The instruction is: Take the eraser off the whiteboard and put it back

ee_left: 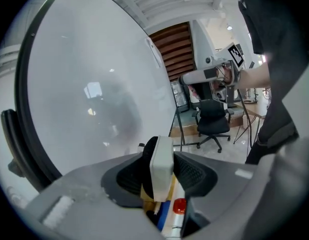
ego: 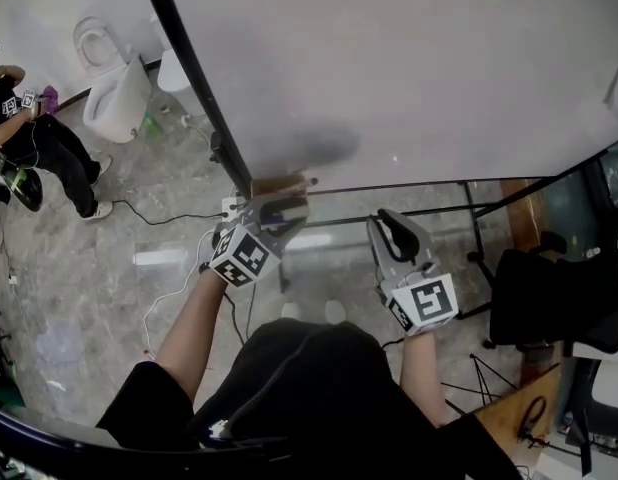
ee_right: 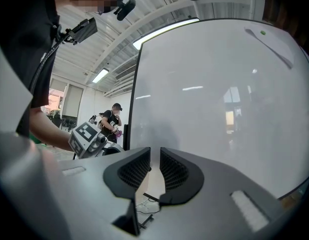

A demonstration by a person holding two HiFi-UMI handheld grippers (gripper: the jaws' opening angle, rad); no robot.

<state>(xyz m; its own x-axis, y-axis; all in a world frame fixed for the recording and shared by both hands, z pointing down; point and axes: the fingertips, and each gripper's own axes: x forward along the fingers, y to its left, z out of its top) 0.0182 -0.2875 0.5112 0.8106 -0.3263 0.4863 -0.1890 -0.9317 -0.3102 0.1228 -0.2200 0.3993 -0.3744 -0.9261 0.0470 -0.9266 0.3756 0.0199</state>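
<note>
My left gripper (ego: 274, 209) is at the lower edge of the whiteboard (ego: 409, 58), near its left frame. In the left gripper view it is shut on the eraser (ee_left: 162, 160), a white block with black felt on its left face, held upright between the pads. Just under the eraser lie a tan ledge (ee_left: 148, 193) and markers, one with a red cap (ee_left: 179, 205). My right gripper (ego: 389, 230) hovers lower right of the left one, in front of the board. Its jaws (ee_right: 155, 166) are shut down to a thin slit with nothing between them.
The board's black stand legs (ego: 469, 200) run over a marble floor with loose cables (ego: 159, 215). A black office chair (ego: 549, 298) and a wooden desk (ego: 519, 408) stand at the right. A white seat (ego: 114, 93) and a seated person (ego: 29, 133) are at the far left.
</note>
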